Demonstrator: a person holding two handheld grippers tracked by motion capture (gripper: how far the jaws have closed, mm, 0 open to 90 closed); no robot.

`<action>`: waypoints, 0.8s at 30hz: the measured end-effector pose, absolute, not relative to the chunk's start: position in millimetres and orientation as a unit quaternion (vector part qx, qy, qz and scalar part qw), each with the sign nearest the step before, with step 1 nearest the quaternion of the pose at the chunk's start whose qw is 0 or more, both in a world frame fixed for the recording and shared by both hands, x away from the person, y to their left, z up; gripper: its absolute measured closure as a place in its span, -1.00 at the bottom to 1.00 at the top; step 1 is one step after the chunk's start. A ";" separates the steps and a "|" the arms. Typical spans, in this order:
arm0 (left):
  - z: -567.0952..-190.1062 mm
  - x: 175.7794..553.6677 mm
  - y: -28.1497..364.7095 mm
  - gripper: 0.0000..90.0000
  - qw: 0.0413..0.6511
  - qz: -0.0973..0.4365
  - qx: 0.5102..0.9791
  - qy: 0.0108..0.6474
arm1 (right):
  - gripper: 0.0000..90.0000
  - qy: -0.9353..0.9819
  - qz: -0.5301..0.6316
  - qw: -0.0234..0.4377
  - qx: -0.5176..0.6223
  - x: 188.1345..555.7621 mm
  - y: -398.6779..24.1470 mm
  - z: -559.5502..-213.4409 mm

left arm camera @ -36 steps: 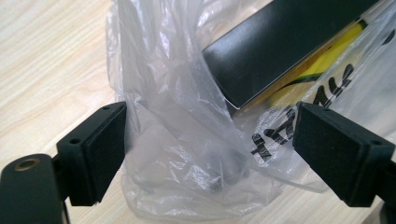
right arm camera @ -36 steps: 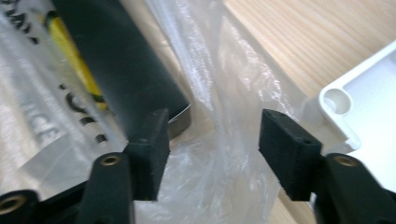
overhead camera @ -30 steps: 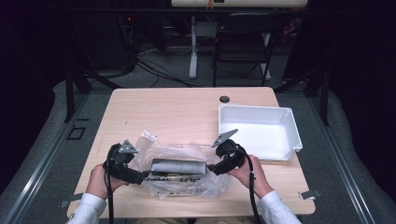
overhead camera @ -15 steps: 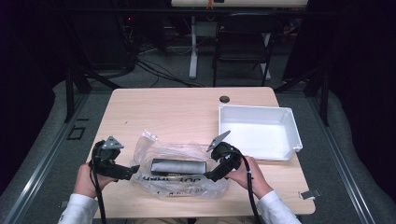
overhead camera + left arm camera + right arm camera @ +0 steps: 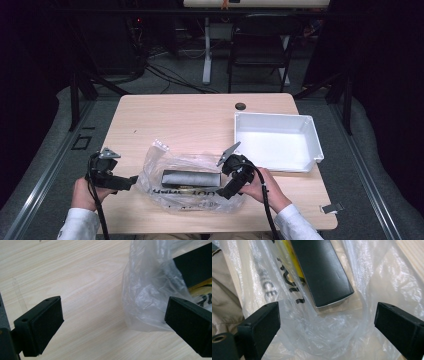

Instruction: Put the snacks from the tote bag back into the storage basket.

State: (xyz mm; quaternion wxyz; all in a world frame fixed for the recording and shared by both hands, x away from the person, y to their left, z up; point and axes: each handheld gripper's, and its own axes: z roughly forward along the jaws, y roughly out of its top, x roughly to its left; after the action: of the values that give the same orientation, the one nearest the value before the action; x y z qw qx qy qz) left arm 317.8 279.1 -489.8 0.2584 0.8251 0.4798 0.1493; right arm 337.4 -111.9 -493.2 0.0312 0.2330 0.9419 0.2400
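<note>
Between your two hand-held grippers, the black box (image 5: 191, 178) lies inside the clear plastic bag (image 5: 165, 160) on the worktop (image 5: 175, 120), long axis running hand to hand. Your right hand-held gripper (image 5: 231, 189), jaws just opened wide around loose plastic, sits nearest; the left hand-held gripper (image 5: 131, 182) gapes empty beside the bag.

Light wooden rectangular table (image 5: 190, 120), small dark round hole near far edge. On it: crumpled clear plastic bag (image 5: 192, 177) holding a long black box, near edge; shallow white rectangular plastic tray (image 5: 278, 142), right side.
</note>
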 end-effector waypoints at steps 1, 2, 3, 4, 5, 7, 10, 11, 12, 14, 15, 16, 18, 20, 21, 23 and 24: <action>-490.5 317.9 279.3 -0.97 0.257 0.150 0.825 0.481 | -0.86 0.942 0.241 0.031 0.231 337.3 -111.2 -493.2; -492.1 318.1 278.7 -0.97 0.257 0.148 0.824 0.483 | -0.85 0.943 0.239 0.031 0.228 337.5 -110.8 -492.8; -493.3 318.6 278.0 -0.97 0.255 0.150 0.825 0.482 | -0.84 0.945 0.238 0.028 0.223 338.0 -110.1 -492.2; -493.7 319.4 277.7 -0.97 0.252 0.148 0.828 0.479 | -0.81 0.944 0.241 0.026 0.224 337.8 -109.3 -491.7; -494.2 319.6 276.9 -0.97 0.250 0.143 0.829 0.480 | -0.78 0.945 0.241 0.028 0.220 337.9 -108.7 -490.8; -496.5 320.1 275.2 -0.97 0.248 0.141 0.830 0.478 | -0.69 0.945 0.243 0.025 0.215 338.9 -107.8 -489.6; -498.5 320.7 273.3 -0.97 0.239 0.139 0.835 0.475 | -0.65 0.950 0.235 0.025 0.206 340.6 -105.0 -490.1; -499.1 320.9 272.8 -0.97 0.238 0.138 0.836 0.475 | -0.61 0.950 0.235 0.024 0.204 340.9 -104.1 -490.8; -499.9 321.3 272.7 -0.97 0.239 0.137 0.836 0.474 | -0.60 0.951 0.233 0.025 0.202 341.3 -103.1 -490.9; -501.0 321.7 272.5 -0.97 0.238 0.137 0.836 0.474 | -0.56 0.953 0.231 0.022 0.196 342.9 -100.8 -491.4; -501.1 321.8 272.6 -0.98 0.237 0.136 0.837 0.475 | -0.54 0.953 0.231 0.024 0.192 343.4 -99.7 -490.9; -501.3 322.0 272.7 -0.97 0.236 0.136 0.837 0.475 | -0.52 0.953 0.233 0.025 0.191 343.7 -98.7 -490.6; -501.3 322.1 273.0 -0.98 0.236 0.135 0.837 0.474 | -0.46 0.954 0.234 0.027 0.185 345.5 -96.0 -489.1; -501.5 322.2 272.8 -0.98 0.236 0.135 0.837 0.474 | -0.39 0.956 0.232 0.029 0.177 348.1 -92.3 -487.2; -501.6 322.4 272.8 -0.98 0.236 0.135 0.838 0.474 | -0.35 0.956 0.233 0.030 0.175 348.8 -90.7 -486.7; -502.2 322.8 272.5 -0.98 0.235 0.133 0.839 0.473 | -0.28 0.959 0.228 0.032 0.166 351.4 -85.5 -484.9; -502.4 322.8 272.3 -0.98 0.234 0.132 0.839 0.472 | -0.24 0.959 0.229 0.034 0.163 352.3 -82.8 -484.7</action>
State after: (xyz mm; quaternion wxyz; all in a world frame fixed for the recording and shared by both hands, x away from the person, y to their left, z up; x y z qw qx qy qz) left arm 322.8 272.3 -502.4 0.2336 0.8394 0.4725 0.1325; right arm 352.3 -82.8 -484.7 0.0344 0.1628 0.9591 0.2290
